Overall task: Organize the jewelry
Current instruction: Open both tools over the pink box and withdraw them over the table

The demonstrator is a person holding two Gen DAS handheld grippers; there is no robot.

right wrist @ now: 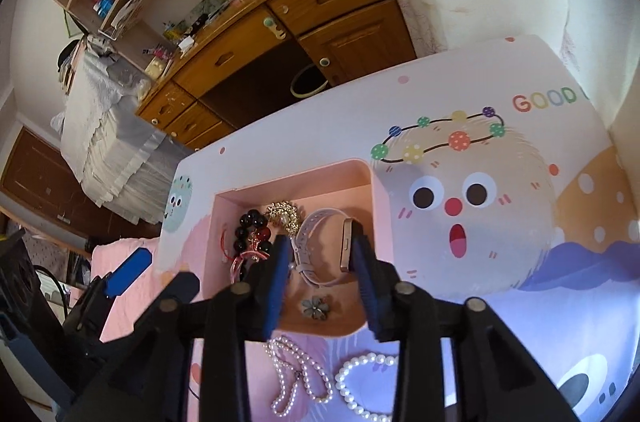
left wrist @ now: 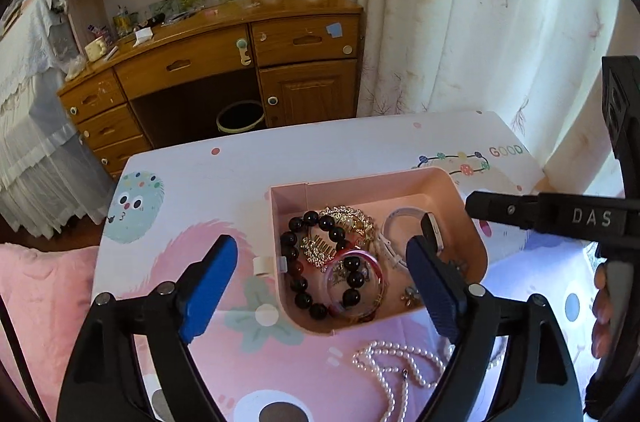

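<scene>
A pink tray (left wrist: 440,182) (right wrist: 380,206) sits on the cartoon-print table (left wrist: 240,174). It holds a black bead bracelet (left wrist: 298,262), a gold rhinestone comb (left wrist: 344,218), a pink bangle (left wrist: 356,286), a flower brooch (right wrist: 316,307) and a lilac-strapped watch (left wrist: 404,214) (right wrist: 320,242). A pearl necklace (left wrist: 396,362) (right wrist: 296,370) and a pearl bracelet (right wrist: 360,382) lie on the table in front of the tray. My left gripper (left wrist: 320,282) is open above the tray's near left corner. My right gripper (right wrist: 320,270) is open over the tray, its fingers either side of the watch, not gripping it.
A wooden desk with drawers (left wrist: 224,62) and a bin (left wrist: 240,116) under it stand beyond the table. White curtains (left wrist: 480,2) hang at the right. A pink cushion (left wrist: 40,294) lies left of the table. The right gripper's body (left wrist: 560,214) reaches in from the right.
</scene>
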